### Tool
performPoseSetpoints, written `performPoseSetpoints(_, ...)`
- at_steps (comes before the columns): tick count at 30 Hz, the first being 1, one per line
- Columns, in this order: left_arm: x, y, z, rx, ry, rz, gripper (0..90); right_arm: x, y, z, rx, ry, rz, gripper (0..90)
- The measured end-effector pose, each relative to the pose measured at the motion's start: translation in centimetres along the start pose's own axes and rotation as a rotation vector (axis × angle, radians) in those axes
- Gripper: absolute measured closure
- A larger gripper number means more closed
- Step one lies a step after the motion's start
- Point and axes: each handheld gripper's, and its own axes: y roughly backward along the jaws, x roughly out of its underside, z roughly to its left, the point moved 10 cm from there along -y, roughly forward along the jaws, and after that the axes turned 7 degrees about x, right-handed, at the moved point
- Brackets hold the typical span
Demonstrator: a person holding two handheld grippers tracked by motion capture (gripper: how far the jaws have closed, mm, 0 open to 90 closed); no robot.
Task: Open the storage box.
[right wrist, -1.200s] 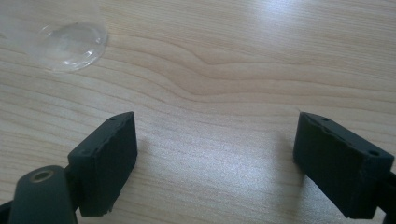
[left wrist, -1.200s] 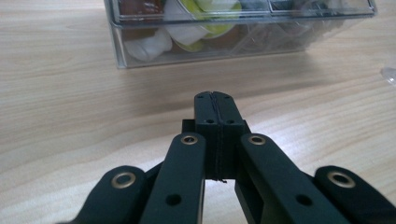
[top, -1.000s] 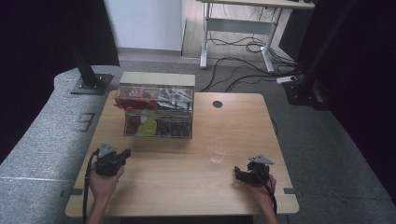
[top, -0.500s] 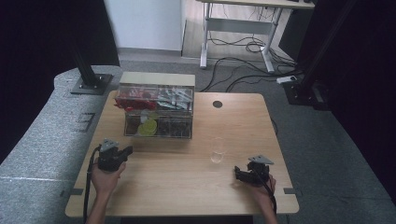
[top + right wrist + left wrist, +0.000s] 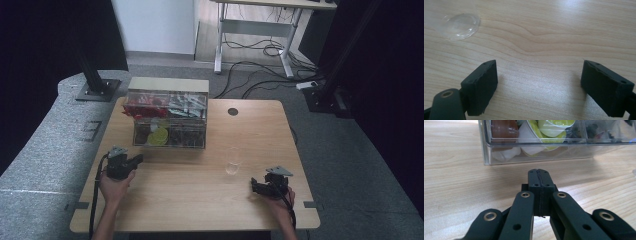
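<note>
Judging by its look, the clear plastic cup (image 5: 232,161) is light, thin-walled and slick, easily crushed or tipped, so it wants a gentle pinch across the wall near mid-height. It stands on the table (image 5: 200,195) just ahead and left of the right gripper (image 5: 256,186), whose jaws are spread with nothing between. The left gripper (image 5: 539,176), clenched empty, points at the clear compartment box (image 5: 536,147) close ahead.

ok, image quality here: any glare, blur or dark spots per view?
High view: dim, soft, dark at both edges; clear cup barely stands out. Left gripper view: sharp on the closed left gripper, reflections on the clear box. Right gripper view: bright glare on the table, near parts of the open right gripper soft.
</note>
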Motion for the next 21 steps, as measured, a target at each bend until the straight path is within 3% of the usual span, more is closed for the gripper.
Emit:
performPoseSetpoints(7,-1.0,-1.3,-0.2,-0.003,-0.031,0.013,90.0,0.0,0.0,0.0,0.000,-0.001,0.000,14.3)
performPoseSetpoints(17,-1.7,-2.9,-0.4,0.003,-0.041,0.034,90.0,0.0,0.0,0.0,0.002,-0.001,0.000,14.3)
performPoseSetpoints(21,-1.9,-2.9,-0.2,-0.014,-0.045,0.026,90.0,0.0,0.0,0.0,0.002,-0.001,0.000,14.3)
